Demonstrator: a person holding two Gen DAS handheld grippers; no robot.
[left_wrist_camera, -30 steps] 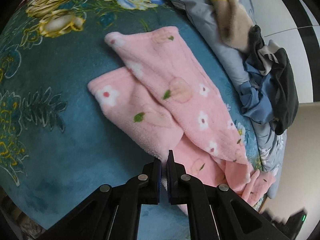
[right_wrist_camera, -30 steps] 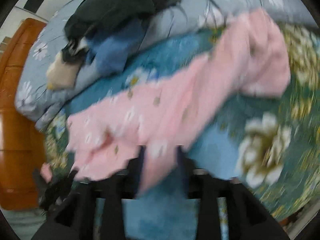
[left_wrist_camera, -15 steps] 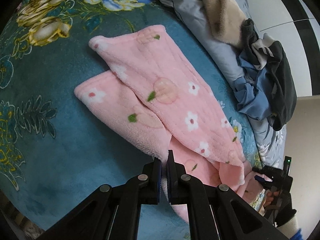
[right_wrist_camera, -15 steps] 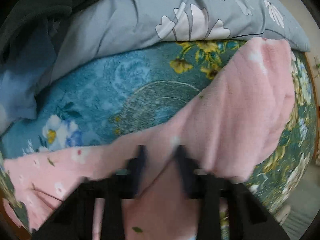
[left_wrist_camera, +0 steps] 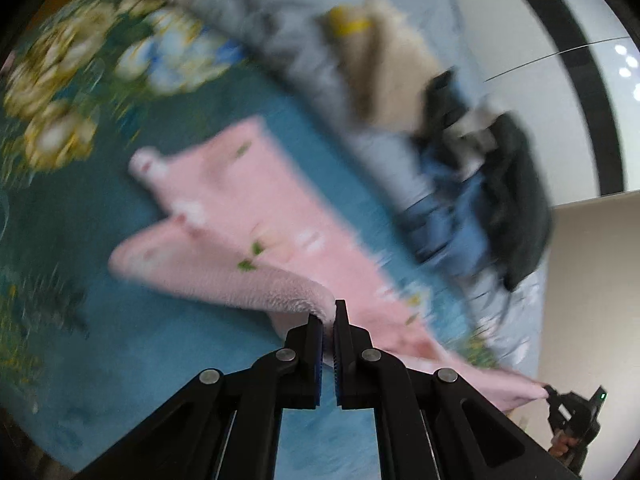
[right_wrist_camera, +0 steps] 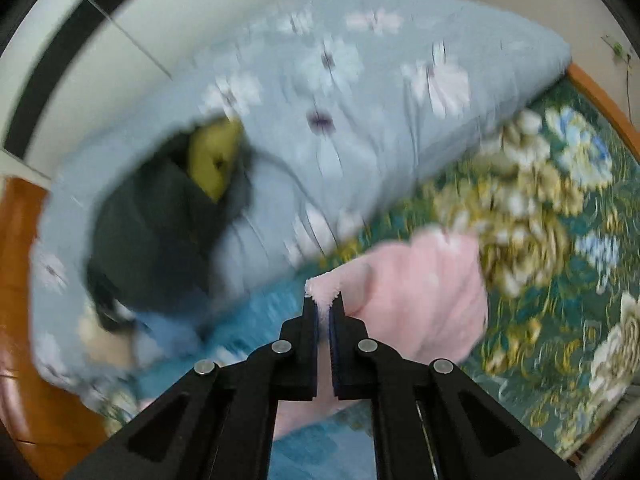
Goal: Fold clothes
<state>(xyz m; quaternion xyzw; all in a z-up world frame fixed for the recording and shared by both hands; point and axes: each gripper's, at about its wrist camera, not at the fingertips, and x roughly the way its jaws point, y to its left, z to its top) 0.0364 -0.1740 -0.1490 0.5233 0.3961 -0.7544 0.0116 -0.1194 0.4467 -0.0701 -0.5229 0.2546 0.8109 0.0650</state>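
Note:
Pink fleece trousers [left_wrist_camera: 256, 216] with small flowers lie on a teal floral bedspread [left_wrist_camera: 100, 344], their two legs pointing up-left. My left gripper [left_wrist_camera: 328, 316] is shut on a fold of the pink fleece and holds it raised off the bed. At the lower right of the left wrist view my right gripper [left_wrist_camera: 550, 394] pinches the far corner of the same garment. The right wrist view shows that gripper [right_wrist_camera: 322, 304] shut on a pink fleece edge [right_wrist_camera: 320, 290], with the rest of the garment [right_wrist_camera: 424, 296] hanging to its right.
A grey-blue flowered duvet [right_wrist_camera: 360, 104] is heaped along the back of the bed. On it lies a pile of clothes: a beige piece [left_wrist_camera: 384, 64], blue cloth [left_wrist_camera: 452, 216] and a dark garment [left_wrist_camera: 516, 200]. A wooden bed frame [right_wrist_camera: 20, 300] edges the left.
My right gripper has shut on the pink edge and swung up and away. My left gripper has lifted its fold, so the trousers now hang stretched between the two grippers.

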